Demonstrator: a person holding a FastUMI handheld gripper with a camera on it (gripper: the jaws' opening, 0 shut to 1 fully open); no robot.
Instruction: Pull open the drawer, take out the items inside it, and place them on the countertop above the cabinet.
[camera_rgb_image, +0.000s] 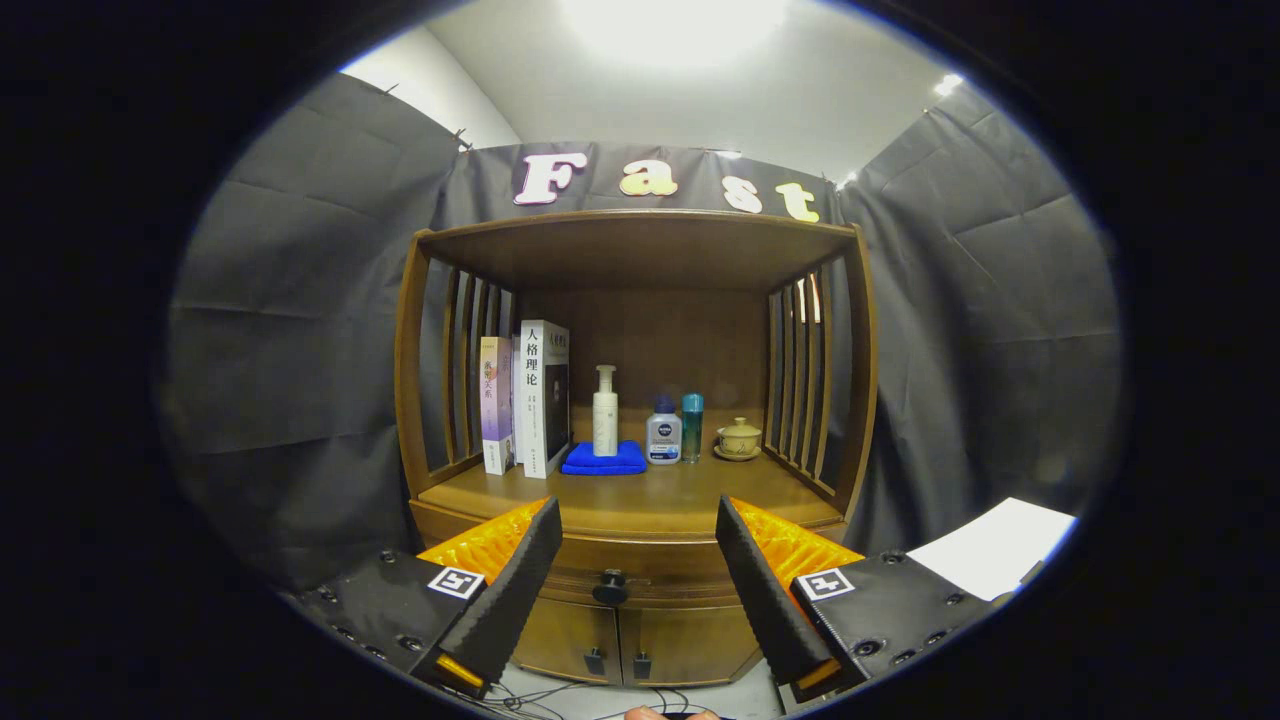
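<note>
A wooden cabinet (640, 500) stands ahead against the black cloth wall. Its drawer (655, 582) is shut, with a dark round knob (611, 586) on the front. My gripper (638, 520) is open, the two fingers spread wide, and the knob sits between them a little beyond the tips. Nothing is held. The countertop (640, 495) above the drawer is a wooden shelf surface under a roofed frame with slatted sides. The drawer's contents are hidden.
On the countertop stand two books (528, 400) at the left, a white pump bottle (605, 412) on a blue folded cloth (604, 460), two small bottles (676, 430) and a lidded cup on a saucer (739, 438). Two lower doors (620, 640) sit under the drawer. A white sheet (995, 560) lies right.
</note>
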